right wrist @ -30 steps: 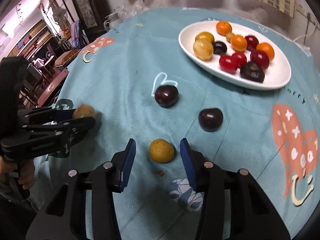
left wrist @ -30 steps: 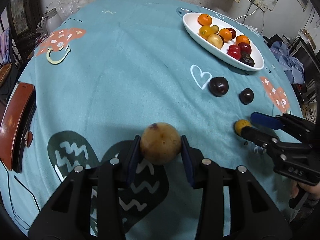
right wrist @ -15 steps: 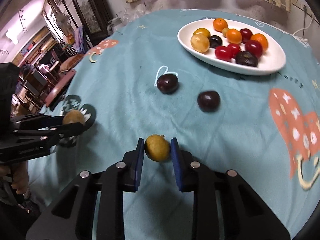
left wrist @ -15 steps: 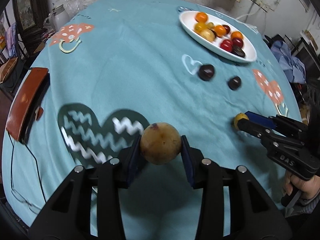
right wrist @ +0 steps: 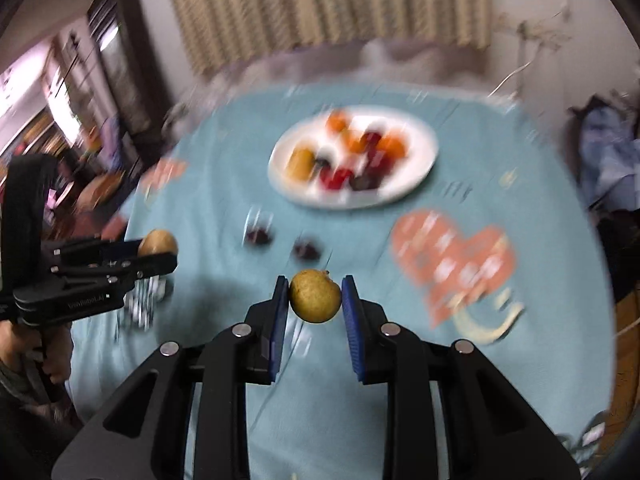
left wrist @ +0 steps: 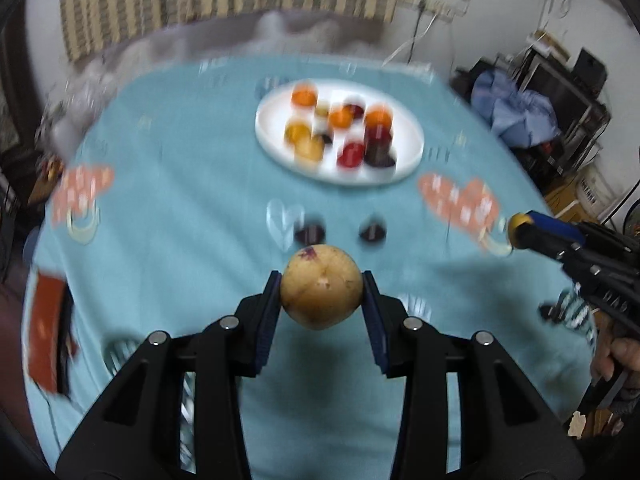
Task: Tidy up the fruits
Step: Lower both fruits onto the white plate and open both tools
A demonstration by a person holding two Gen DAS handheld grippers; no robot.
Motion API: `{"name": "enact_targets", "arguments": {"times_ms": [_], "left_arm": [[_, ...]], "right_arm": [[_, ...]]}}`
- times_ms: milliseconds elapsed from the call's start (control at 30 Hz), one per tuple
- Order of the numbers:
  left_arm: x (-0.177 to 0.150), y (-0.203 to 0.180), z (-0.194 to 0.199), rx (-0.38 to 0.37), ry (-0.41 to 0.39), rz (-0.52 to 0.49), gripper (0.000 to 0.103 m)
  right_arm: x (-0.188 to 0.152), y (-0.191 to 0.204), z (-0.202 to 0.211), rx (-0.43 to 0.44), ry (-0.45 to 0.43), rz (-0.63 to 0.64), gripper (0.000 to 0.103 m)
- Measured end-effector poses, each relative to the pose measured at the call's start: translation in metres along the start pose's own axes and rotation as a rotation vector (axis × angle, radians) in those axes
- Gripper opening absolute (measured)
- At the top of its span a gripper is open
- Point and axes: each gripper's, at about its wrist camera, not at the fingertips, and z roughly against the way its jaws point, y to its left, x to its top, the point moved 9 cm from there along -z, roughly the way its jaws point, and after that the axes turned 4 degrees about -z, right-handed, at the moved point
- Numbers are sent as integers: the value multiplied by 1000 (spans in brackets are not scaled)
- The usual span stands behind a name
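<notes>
Fruits are getting collected two at a time here! The left gripper [left wrist: 322, 292] is carrying a tan, round fruit [left wrist: 321, 285], jaws part-open and pressing on both its sides, and the right gripper [right wrist: 314, 298] is clamping a smaller yellow fruit [right wrist: 315, 295], its jaws drawn in close around it. A second ago that yellow one was sitting on the cloth between wide jaws; now it is gripped and both pieces are riding clear above the table [left wrist: 180, 200], with the view swinging up to face the white plate [left wrist: 412, 140]. That is reading like two pickups done and the carry under way.

Ahead, the plate is already holding a crowd of orange, red and dark fruit, blurred just now, so free space looks tightest at its middle. Two dark plums [left wrist: 310, 233] are lying on the table between the grippers and the plate, right along the approach, waiting their turn. A red-brown object [left wrist: 48, 340] is sitting at the table's left edge, well out of the way.
</notes>
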Motion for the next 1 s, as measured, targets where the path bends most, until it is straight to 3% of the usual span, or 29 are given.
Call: {"name": "enact_targets", "arguments": {"times_ms": [267,467,700,800,1000], "left_arm": [[130,20,14,4,-148,-47,40],[188,35,-34,46,-147,-37,40],[194,44,-136,53,-43,16,40],[186,50,-183,50,12,42,40],[177,60,-236,29,73,83,41]], "right_arm": [[115,-2,25,-31,-199,50,27],[165,-12,-38,11,-187,62,27],[179,-39,-171,21,-44,5,27],[177,-48,-214,18,14,-29,27],[166,-59,-282,17,124,-62,28]]}}
